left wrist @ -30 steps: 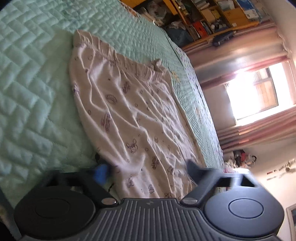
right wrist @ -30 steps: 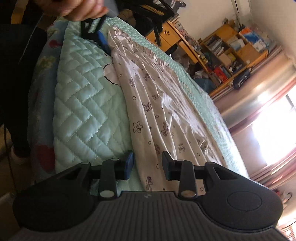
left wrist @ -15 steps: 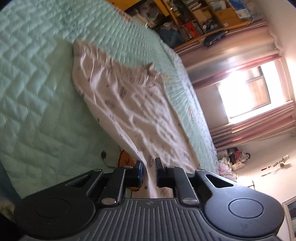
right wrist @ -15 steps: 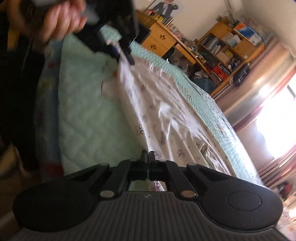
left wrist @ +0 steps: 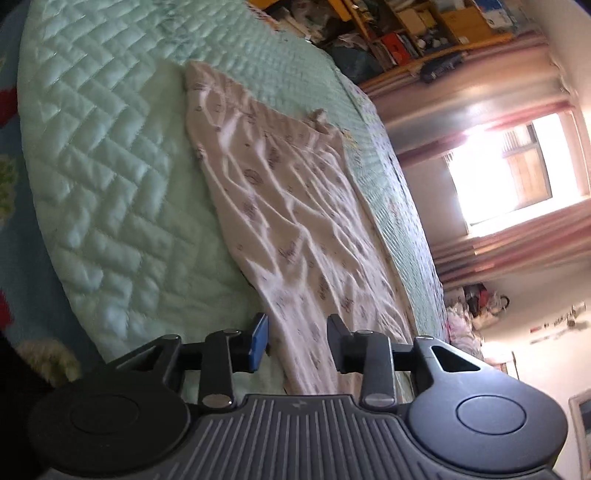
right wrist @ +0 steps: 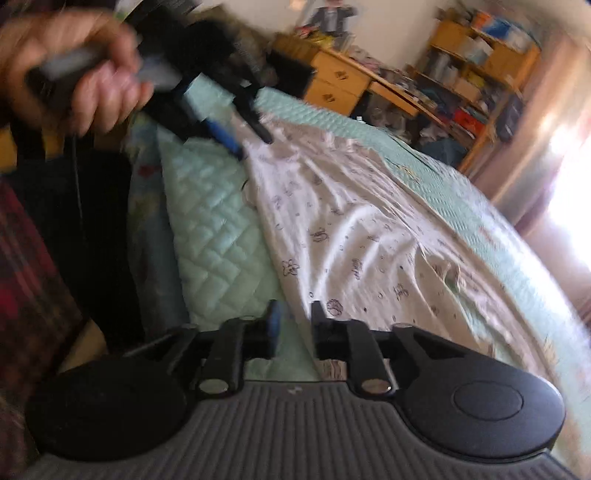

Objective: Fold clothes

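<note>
- Now, from the left wrist view, the left gripper [left wrist: 297, 341] stands with its fingers spread apart, a clear gap between the blue-padded finger [left wrist: 257, 341] and the black one.
- Between and just beyond those fingers lies the near end of the printed garment [left wrist: 288, 206], a pale cloth with small dark cartoon figures; whether the fingers touch it I cannot tell.
- It stretches away from the gripper across the mint-green quilted bedspread [left wrist: 110, 177], wrinkled along its length, with its gathered far edge lying flat on the quilt.
- Beyond the bed stand wooden shelves [left wrist: 424, 26] crowded with boxes, and a bright window [left wrist: 506, 173] with pinkish curtains.
- From the right wrist view, the right gripper [right wrist: 293, 326] also has its fingers parted, though less widely, and they hold nothing; the near edge of the garment [right wrist: 369, 236] lies just ahead of the tips and under the right finger.
- At the far end of the cloth, a person's hand [right wrist: 85, 74] grips the handle of the left gripper [right wrist: 243, 142], blurred, its fingers open over the garment's upper corner.
- A plaid sleeve [right wrist: 26, 280] shows at the left edge, and a yellow wooden desk [right wrist: 343, 85] stands behind the bed.
</note>
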`<act>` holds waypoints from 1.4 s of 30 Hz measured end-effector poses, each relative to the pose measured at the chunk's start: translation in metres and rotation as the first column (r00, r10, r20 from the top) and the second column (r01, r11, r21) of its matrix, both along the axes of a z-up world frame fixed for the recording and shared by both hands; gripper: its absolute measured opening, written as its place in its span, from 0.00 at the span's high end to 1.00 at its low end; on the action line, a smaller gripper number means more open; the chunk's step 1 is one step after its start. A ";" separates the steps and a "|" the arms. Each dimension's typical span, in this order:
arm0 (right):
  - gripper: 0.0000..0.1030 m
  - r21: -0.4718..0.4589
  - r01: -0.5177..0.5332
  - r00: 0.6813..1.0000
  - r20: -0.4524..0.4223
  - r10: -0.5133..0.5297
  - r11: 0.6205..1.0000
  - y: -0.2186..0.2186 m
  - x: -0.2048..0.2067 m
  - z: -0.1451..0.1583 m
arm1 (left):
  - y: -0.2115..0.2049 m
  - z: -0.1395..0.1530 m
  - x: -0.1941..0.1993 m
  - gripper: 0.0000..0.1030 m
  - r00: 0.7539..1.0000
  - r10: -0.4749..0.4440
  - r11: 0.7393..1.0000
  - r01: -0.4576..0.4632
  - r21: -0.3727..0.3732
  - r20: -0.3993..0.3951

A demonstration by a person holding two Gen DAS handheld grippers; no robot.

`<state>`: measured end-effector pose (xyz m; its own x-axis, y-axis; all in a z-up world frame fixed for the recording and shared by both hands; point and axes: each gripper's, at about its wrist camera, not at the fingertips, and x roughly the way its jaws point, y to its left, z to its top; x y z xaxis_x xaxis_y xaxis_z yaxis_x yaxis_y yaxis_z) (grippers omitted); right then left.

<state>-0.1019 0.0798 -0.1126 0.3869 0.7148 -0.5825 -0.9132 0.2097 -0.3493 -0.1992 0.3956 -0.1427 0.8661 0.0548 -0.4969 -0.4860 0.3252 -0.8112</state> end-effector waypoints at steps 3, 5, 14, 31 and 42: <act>0.77 0.071 0.073 0.993 -0.100 -0.066 0.995 -0.025 0.013 0.015 | -0.017 0.013 0.001 0.64 0.998 -0.058 0.997 0.058 0.041 0.002; 0.77 0.136 0.163 0.973 -0.187 -0.137 0.977 -0.049 0.029 0.024 | -0.033 0.025 0.013 0.54 0.990 -0.139 0.987 0.138 0.085 0.003; 0.57 0.171 0.465 0.880 -0.194 -0.433 0.868 -0.150 0.060 0.031 | -0.117 0.031 0.081 0.29 0.866 -0.495 0.857 0.500 0.123 -0.072; 0.49 0.054 0.904 0.128 -0.981 -0.149 0.425 -0.246 0.145 -0.066 | -0.166 0.009 0.107 0.25 0.761 -0.616 0.761 0.642 0.097 -0.202; 0.49 0.028 0.927 0.078 -0.990 -0.118 0.375 -0.231 0.142 -0.072 | -0.158 0.010 0.104 0.18 0.781 -0.595 0.784 0.616 0.075 -0.191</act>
<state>0.0400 -0.1507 -0.1843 0.4782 0.7581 -0.4434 -0.0054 0.5074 0.8617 -0.0956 0.2377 -0.1325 0.6578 -0.3850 -0.6474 -0.2639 0.6873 -0.6768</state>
